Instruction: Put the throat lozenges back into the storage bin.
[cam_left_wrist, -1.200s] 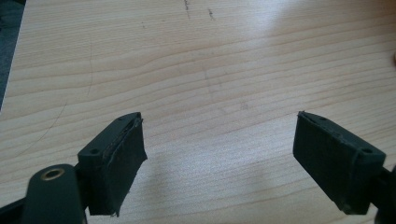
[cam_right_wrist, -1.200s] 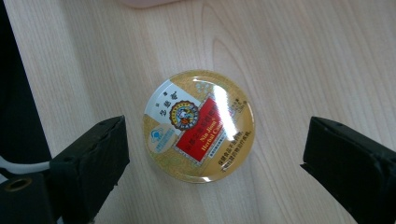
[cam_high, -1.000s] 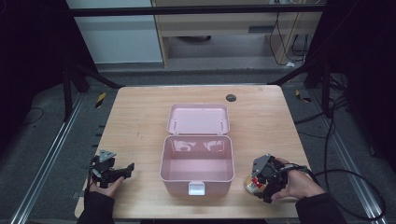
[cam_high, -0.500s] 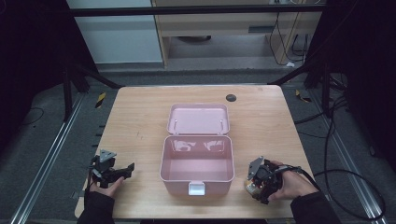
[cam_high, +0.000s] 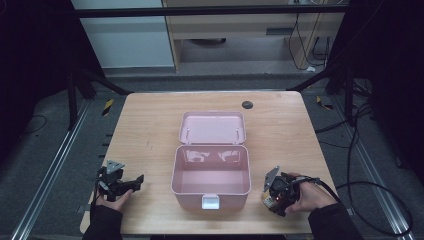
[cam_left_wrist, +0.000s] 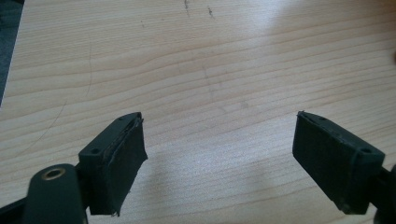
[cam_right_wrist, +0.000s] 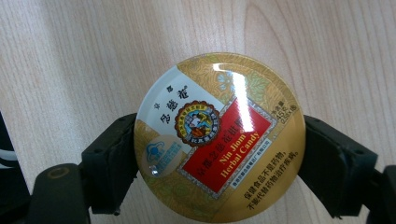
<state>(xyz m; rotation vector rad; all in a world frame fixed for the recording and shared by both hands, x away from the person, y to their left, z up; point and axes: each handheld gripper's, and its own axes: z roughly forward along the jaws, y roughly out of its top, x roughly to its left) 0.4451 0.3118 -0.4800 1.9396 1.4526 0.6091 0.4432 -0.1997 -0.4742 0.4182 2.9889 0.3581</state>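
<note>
Your left gripper (cam_left_wrist: 219, 154) has its jaws spread wide, nothing but bare surface between the pads (cam_left_wrist: 123, 163). Your right gripper (cam_right_wrist: 219, 158) points downward, both pads (cam_right_wrist: 114, 163) pressed against opposite edges of what sits between them. Both hands sit low.

Surface: pale wooden table (cam_high: 150, 125), faintly scratched.
Centre: open pink box (cam_high: 211, 172).
Near right: round candy tin (cam_right_wrist: 219, 137).
Far edge: dark round spot (cam_high: 247, 104).

Pink box (cam_high: 211, 170); gold-red-white candy tin (cam_right_wrist: 219, 137); pale woodgrain table (cam_high: 150, 125)
</note>
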